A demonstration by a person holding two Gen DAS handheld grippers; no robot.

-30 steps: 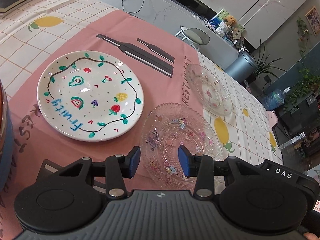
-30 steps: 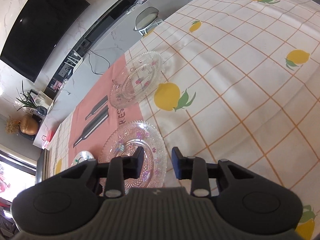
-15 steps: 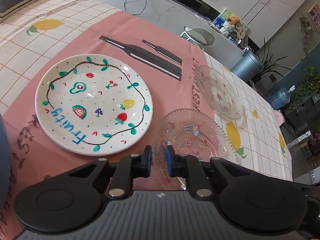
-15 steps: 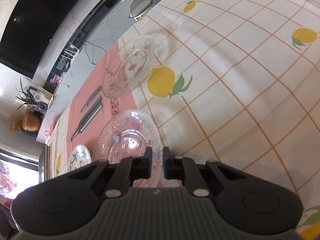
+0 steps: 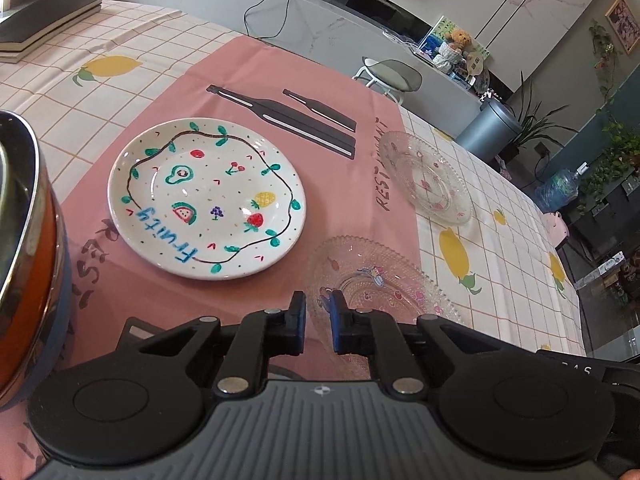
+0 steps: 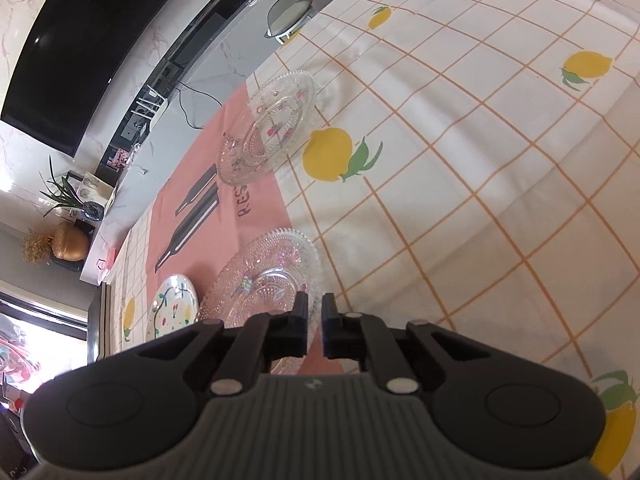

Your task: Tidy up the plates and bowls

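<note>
on pink mat (image 5: pixel 344 216): "fruity" plate (image 5: pixel 206 200); both jaws clenched on near glass plate (image 5: pixel 376 280) rim.

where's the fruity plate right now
The white Fruity plate lies on the pink mat, left of centre in the left wrist view, between the orange-sided bowl and two glass plates.

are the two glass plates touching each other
Apart. The right wrist view shows the far glass plate and the near glass plate separated by a stretch of bare tablecloth; the left wrist view agrees.
</note>
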